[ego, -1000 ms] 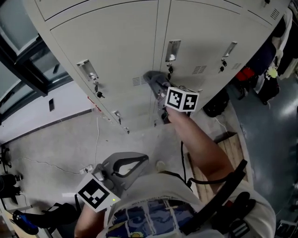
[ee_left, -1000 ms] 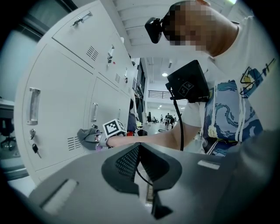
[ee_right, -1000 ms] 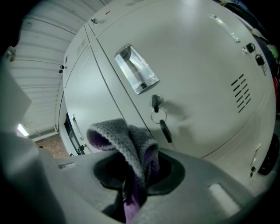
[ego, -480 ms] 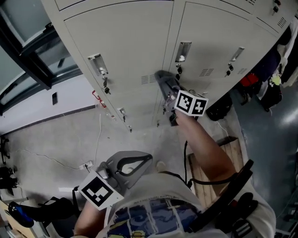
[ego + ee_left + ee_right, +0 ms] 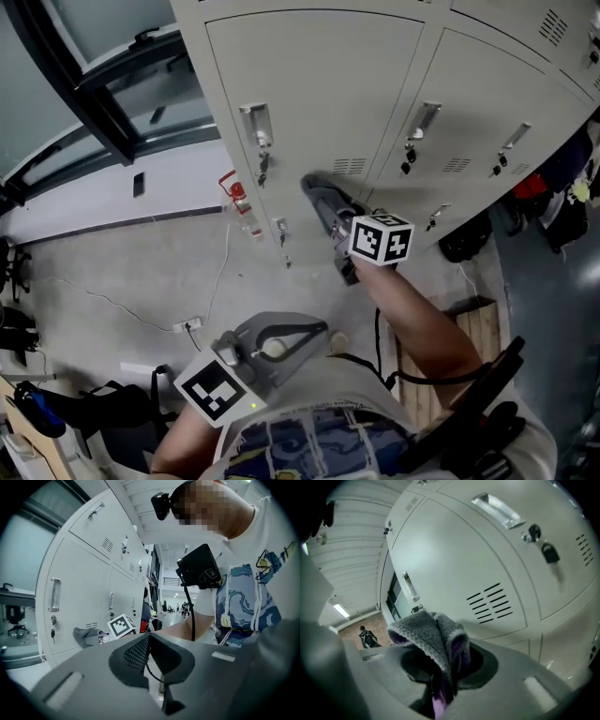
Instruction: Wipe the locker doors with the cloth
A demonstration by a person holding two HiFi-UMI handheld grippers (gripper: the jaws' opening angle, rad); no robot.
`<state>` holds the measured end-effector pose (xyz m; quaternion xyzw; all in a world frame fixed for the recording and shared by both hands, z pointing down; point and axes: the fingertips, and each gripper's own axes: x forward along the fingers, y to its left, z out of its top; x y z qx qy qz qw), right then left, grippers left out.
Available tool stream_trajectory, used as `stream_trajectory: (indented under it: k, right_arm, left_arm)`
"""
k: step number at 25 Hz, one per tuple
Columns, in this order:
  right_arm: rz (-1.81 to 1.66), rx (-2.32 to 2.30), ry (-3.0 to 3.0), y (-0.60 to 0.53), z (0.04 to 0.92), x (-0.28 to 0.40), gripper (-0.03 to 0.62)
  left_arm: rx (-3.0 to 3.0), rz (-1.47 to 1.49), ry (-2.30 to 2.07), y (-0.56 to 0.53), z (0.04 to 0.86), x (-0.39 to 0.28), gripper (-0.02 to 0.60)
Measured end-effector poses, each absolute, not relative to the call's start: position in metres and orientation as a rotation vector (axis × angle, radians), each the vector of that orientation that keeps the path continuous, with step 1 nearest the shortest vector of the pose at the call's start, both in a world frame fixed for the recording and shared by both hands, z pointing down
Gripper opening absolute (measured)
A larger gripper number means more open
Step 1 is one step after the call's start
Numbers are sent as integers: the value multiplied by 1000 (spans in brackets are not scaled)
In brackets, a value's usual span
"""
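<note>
- Locker doors [image 5: 309, 84]: a bank of pale grey metal doors is seen steeply from above. The door being worked on fills the right gripper view [image 5: 454, 559]. It is shut, so it gives a firm flat face to press against.
- Right tool [image 5: 440, 670]: it is held out at arm's length toward the door, low on the panel. The jaws are closed down tight on the cloth, with nothing else between them. The firm pinch is judged necessary so that rubbing does not drag the fabric free.
- Left tool [image 5: 317, 328]: it is held back near the person's waist, well apart from the lockers. In its own view [image 5: 149, 639] the dark pads meet and nothing is gripped. It is judged idle, parked clear of the wiping arm.
- Cloth [image 5: 322, 195]: grey fleece with a purple underside [image 5: 433, 637]. It is gripped at its lower fold, and a bunched wad stands forward of the jaw tips. This is judged deliberate, so that soft fabric rather than hard tool meets the paint. It lies just beside the vent slots. Whether it is pressed on the door or a little short of it cannot be settled.
- Vent slots [image 5: 488, 604]: a small louvred patch above the wad. Snagging of the fleece there is noted as a possible risk.
- Key [image 5: 550, 553]: it hangs from the lock under the recessed handle [image 5: 497, 509], well above the wad and out of its way.
</note>
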<state>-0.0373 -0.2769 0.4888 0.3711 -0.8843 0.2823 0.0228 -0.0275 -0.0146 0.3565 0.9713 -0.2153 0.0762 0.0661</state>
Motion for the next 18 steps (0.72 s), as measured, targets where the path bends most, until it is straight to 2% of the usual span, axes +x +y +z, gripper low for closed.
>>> stream_trajectory:
  k: [11, 18]
  right_arm:
    - [963, 874, -2764, -277, 507, -161, 86]
    - [985, 926, -2748, -298, 513, -164, 86]
  left_arm:
    - [2858, 267, -806, -2, 364, -80, 3]
    - [2842, 288, -822, -2, 366, -86, 3]
